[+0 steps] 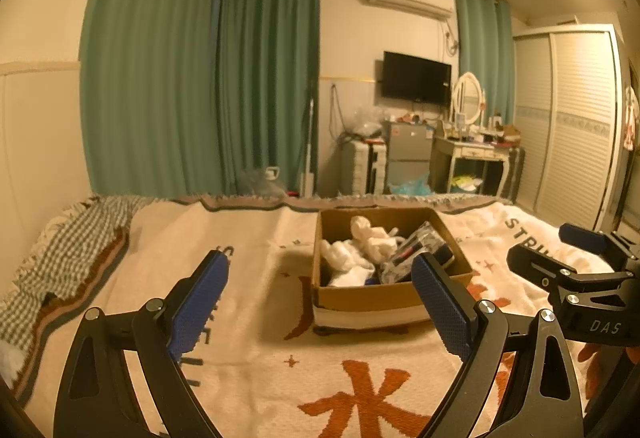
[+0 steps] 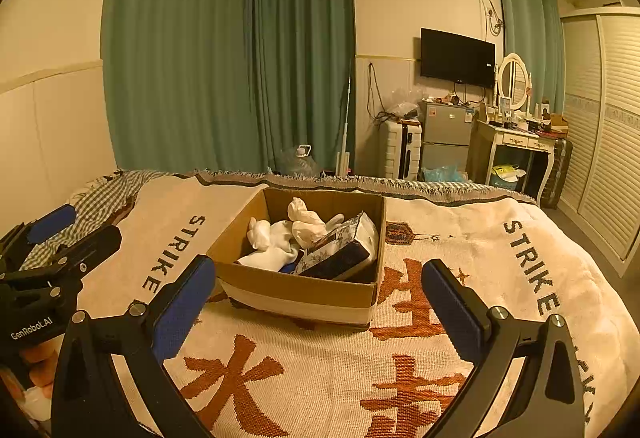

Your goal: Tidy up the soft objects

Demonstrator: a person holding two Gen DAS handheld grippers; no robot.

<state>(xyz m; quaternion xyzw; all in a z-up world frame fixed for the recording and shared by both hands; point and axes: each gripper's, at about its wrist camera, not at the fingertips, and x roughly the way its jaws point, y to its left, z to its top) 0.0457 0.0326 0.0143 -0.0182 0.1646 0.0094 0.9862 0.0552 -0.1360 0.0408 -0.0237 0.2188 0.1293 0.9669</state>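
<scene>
At the bottom of each wrist view, the left gripper (image 1: 320,302) and the right gripper (image 2: 318,302) hover above the bed's patterned blanket (image 2: 320,378) with jaws spread wide and nothing between them. Just beyond, at frame centre, the cardboard box (image 2: 296,290) sits on the blanket, holding white socks (image 2: 268,238) and a dark patterned packet (image 2: 340,254) leaning at its right. Green curtains (image 2: 224,49) fill the upper left.

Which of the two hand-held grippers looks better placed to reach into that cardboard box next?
Probably the right hand-held gripper: the cardboard box sits almost centered between its open fingers. For the left hand-held gripper, the box lies off toward its right finger. Both are empty, so the edge is slight.
</scene>
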